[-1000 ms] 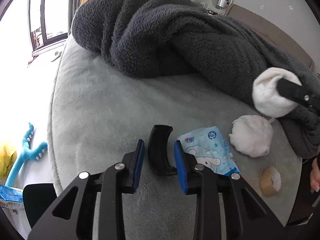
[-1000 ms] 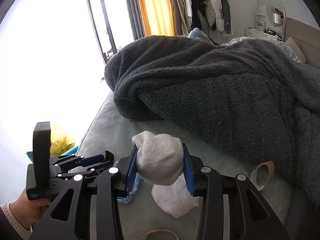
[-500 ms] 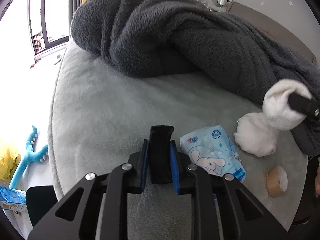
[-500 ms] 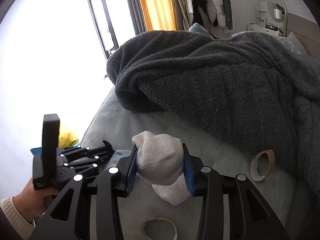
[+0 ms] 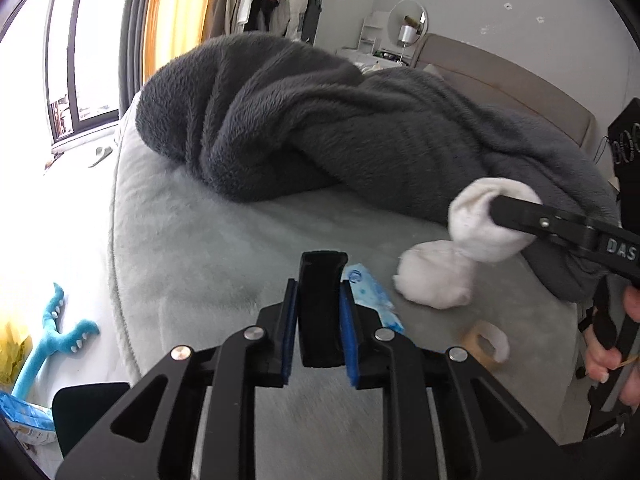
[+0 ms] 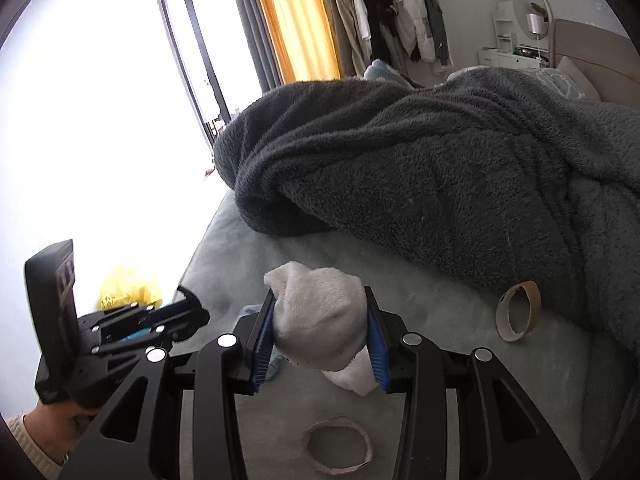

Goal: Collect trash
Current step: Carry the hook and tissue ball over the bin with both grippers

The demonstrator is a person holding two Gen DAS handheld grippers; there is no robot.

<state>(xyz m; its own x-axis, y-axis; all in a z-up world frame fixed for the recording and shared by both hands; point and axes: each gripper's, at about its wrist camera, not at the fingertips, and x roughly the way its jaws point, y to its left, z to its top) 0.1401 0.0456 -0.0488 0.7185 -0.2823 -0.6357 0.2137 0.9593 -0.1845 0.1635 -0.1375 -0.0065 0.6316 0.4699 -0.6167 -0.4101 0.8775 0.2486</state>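
Observation:
My left gripper [image 5: 319,312] is shut on a curved black plastic piece [image 5: 322,304] and holds it above the grey bed [image 5: 200,248]. My right gripper [image 6: 320,328] is shut on a balled white sock [image 6: 320,320], also seen at the right of the left wrist view [image 5: 484,224]. A second white ball [image 5: 434,280] lies on the bed below it. A blue tissue pack [image 5: 370,294] lies behind the left fingers. A cardboard tape ring [image 6: 518,310] leans by the blanket; another ring [image 6: 338,444] lies flat near me.
A bulky dark grey blanket [image 5: 340,132] covers the far and right side of the bed. A yellow bag [image 6: 128,288] and a teal toy [image 5: 56,340] lie on the floor left of the bed. The left gripper shows in the right wrist view [image 6: 192,316].
My left gripper closed on the black piece and lifted it off the bed. The right gripper kept its hold on the sock and rose slightly.

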